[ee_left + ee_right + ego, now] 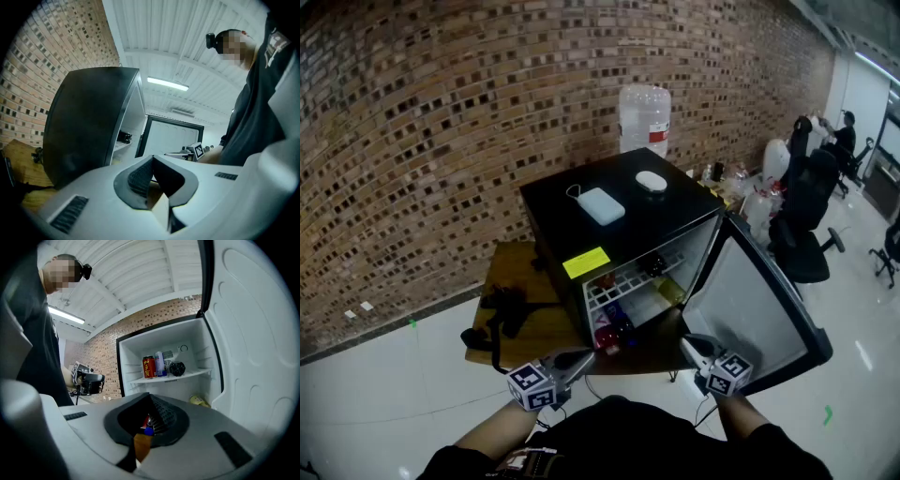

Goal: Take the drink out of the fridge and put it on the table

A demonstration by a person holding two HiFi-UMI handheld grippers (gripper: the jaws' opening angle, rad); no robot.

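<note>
A black mini fridge point(581, 234) stands on a wooden table point(517, 267), its door point(759, 314) swung open to the right. On its shelf, in the right gripper view, stand a red can point(148, 367), a blue-white can point(160, 363) and a dark round object point(177, 368). A yellowish bottle point(199, 401) lies on the fridge floor. Both grippers hover level in front of the open fridge, apart from everything. The left gripper point(572, 361) point(152, 159) is shut and holds nothing. The right gripper point(692, 345) point(150, 398) is also shut and holds nothing.
On top of the fridge lie a white box point(601, 205) and a small white object point(652, 181). A water jug point(644, 117) stands behind it by the brick wall. Black gear point(502, 314) lies on the table's left part. Office chairs point(806, 225) stand to the right.
</note>
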